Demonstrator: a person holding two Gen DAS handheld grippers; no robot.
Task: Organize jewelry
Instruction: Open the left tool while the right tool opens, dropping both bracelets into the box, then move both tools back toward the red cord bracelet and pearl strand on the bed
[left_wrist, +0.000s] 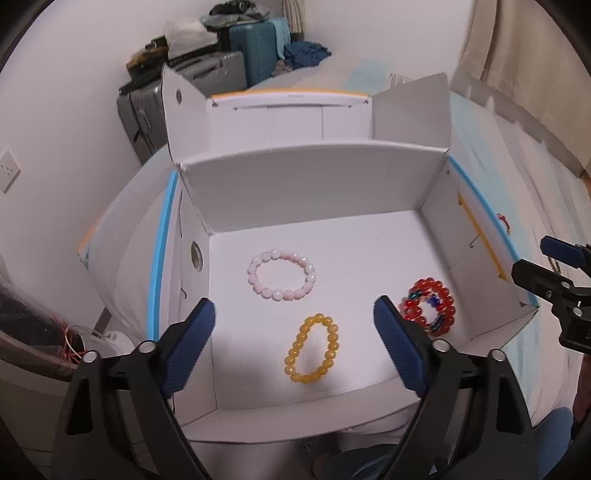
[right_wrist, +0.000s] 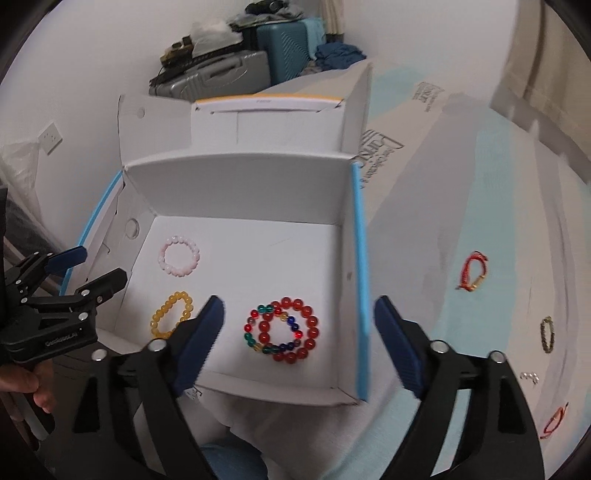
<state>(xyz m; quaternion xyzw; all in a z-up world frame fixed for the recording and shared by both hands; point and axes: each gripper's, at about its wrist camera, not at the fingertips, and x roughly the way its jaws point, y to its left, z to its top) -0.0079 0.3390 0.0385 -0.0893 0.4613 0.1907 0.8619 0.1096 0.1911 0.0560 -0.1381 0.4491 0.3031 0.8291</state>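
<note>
An open white cardboard box (left_wrist: 295, 184) (right_wrist: 236, 184) holds a pink bead bracelet (left_wrist: 281, 275) (right_wrist: 180, 256), a yellow bead bracelet (left_wrist: 311, 348) (right_wrist: 170, 314), and a red bead bracelet (left_wrist: 428, 310) (right_wrist: 295, 330) lying with a multicolour one (right_wrist: 273, 328). My left gripper (left_wrist: 294, 347) is open and empty above the box's near edge; it also shows in the right wrist view (right_wrist: 98, 266). My right gripper (right_wrist: 299, 343) is open and empty above the box's near right corner; it also shows in the left wrist view (left_wrist: 535, 258).
On the pale sheet right of the box lie a red cord bracelet (right_wrist: 474, 271), a dark bead bracelet (right_wrist: 547, 334), small silver pieces (right_wrist: 529, 376) and a thin red string bracelet (right_wrist: 554, 421). Suitcases (right_wrist: 236, 70) stand against the far wall.
</note>
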